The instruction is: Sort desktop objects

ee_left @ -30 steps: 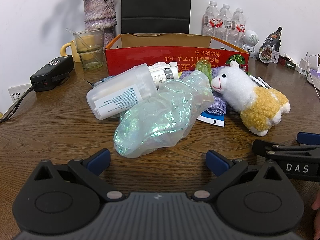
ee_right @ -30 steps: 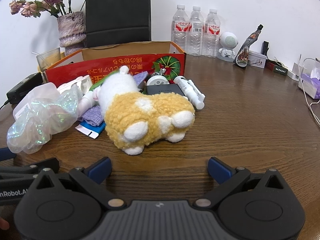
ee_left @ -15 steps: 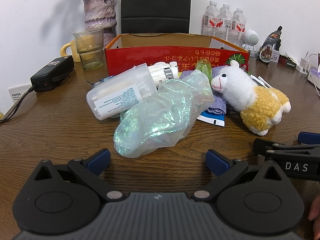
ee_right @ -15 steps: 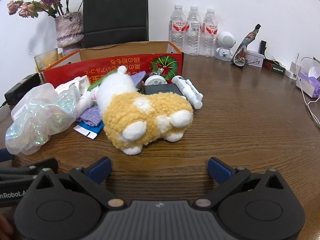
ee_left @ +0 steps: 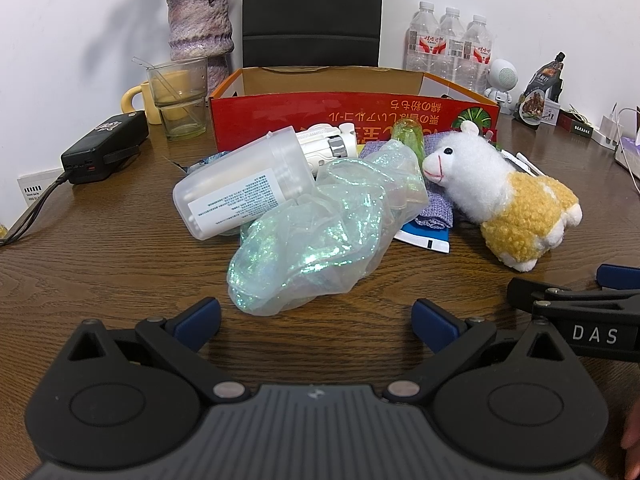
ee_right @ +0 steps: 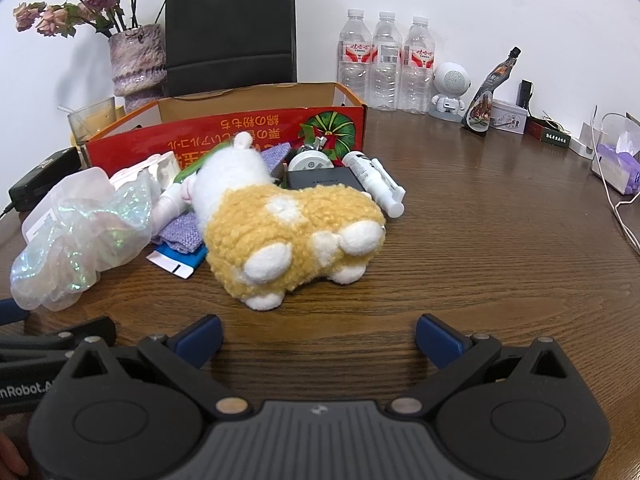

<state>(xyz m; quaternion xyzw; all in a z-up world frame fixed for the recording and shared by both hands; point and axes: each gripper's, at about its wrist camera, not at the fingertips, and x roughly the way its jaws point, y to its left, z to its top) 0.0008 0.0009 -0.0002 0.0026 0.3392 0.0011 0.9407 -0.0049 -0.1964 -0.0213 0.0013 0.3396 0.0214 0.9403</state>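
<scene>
- The left tongs (ee_left: pixel 316 318) are hovering low over the wooden bench (ee_left: pixel 100 264), spread wide and gripping nothing, with their blue fingertips (ee_left: pixel 198 318) standing apart on either side of bare wood.
- The right tongs (ee_right: pixel 319 334) are likewise sitting spread and empty, just beside the left ones, pointing at the rear of the toy lamb (ee_right: pixel 292 226).
- A crumpled shiny plastic bag (ee_left: pixel 320 236) is lying right ahead of the left tongs, near but not touching them.
- A clear plastic jar (ee_left: pixel 244 196) is lying on its side, leaning against the bag's far left edge.
- The toy lamb (ee_left: pixel 504 200) is lying on the bench to the right of the bag, its head resting on a purple cloth (ee_left: pixel 434 208).
- A blue and white packet (ee_left: pixel 424 236) is poking out from under the cloth.
- A red cardboard box (ee_left: pixel 352 116) is standing open behind the heap, touching the things piled at its front wall.
- A white tube (ee_right: pixel 374 182) and a black case (ee_right: pixel 324 179) are lying between the lamb and the box.
- A glass (ee_left: pixel 180 100), a vase (ee_left: pixel 200 28) and three water bottles (ee_left: pixel 450 46) are standing farther back.
</scene>
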